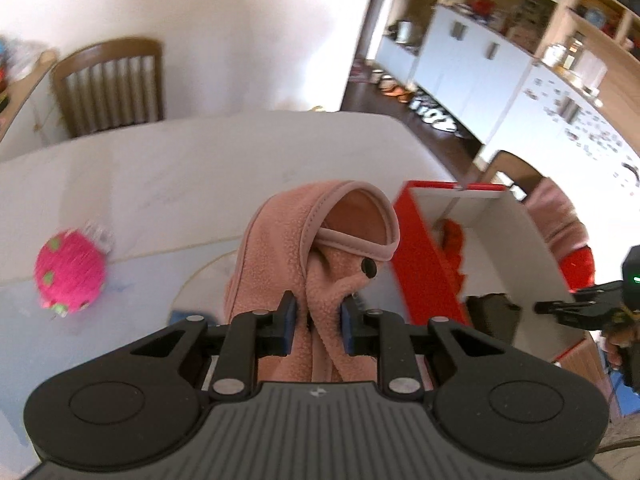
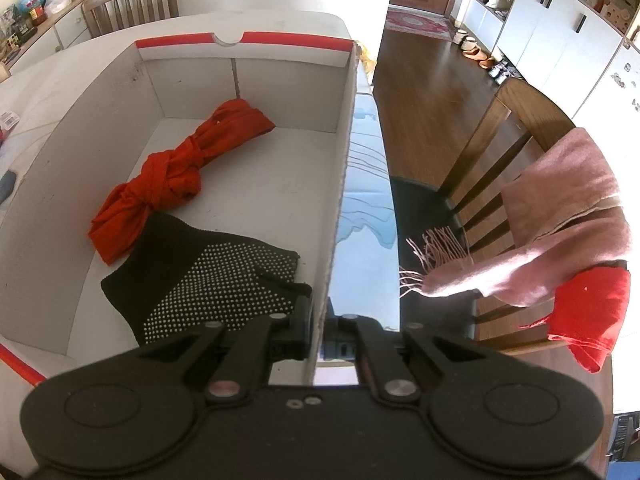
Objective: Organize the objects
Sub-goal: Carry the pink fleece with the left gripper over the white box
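My left gripper [image 1: 319,320] is shut on a pink fleece garment [image 1: 304,236] and holds it up above the table, left of the red and white cardboard box [image 1: 416,256]. My right gripper [image 2: 316,324] is shut on the box's right wall [image 2: 340,184], one finger inside and one outside. Inside the box lie a knotted red cloth [image 2: 168,176] and a black dotted glove [image 2: 208,276]. The red cloth [image 1: 454,248] also shows in the left wrist view. The right gripper [image 1: 576,308] shows at the right edge of the left wrist view.
A pink knitted ball [image 1: 68,276] lies on the white table [image 1: 168,184] at the left. A wooden chair [image 1: 110,84] stands behind the table. Another chair [image 2: 508,148] at the right carries a pink scarf [image 2: 560,216] and a red cloth [image 2: 592,312]. Cabinets [image 1: 472,60] stand beyond.
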Tool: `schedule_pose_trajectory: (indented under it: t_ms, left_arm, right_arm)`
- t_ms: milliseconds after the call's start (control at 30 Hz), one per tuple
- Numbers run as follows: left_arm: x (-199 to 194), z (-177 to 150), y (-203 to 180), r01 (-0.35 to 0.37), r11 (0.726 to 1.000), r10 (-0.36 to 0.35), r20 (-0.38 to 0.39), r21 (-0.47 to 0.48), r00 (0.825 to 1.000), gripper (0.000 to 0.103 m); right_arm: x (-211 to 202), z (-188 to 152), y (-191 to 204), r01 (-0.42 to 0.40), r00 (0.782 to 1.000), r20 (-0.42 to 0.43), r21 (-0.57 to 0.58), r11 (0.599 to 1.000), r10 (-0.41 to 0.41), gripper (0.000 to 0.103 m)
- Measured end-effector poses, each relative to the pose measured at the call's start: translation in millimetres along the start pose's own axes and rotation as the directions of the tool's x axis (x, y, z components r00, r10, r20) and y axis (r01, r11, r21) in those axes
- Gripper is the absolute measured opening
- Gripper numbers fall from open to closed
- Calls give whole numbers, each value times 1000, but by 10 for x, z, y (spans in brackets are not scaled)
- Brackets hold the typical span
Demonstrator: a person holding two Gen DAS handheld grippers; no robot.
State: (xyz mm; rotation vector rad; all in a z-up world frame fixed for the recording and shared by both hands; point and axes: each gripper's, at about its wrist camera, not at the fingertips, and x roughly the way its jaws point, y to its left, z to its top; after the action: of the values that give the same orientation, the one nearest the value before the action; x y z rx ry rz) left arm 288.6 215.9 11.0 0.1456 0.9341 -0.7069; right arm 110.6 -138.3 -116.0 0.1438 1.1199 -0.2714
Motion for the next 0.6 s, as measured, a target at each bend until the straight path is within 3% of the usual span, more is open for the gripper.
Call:
schedule_pose_trajectory:
  t_ms: [267, 600]
  left_arm:
    - [140, 289, -631, 83, 988, -82, -13, 131, 997, 21]
    - [463, 597, -1552, 185, 943, -175, -58, 276, 983, 21]
  right_arm:
    - [-1, -3, 0, -4, 1000, 2, 0, 1000, 4, 4]
    - [1, -7, -11, -12, 1000, 5, -1, 1000, 12, 4]
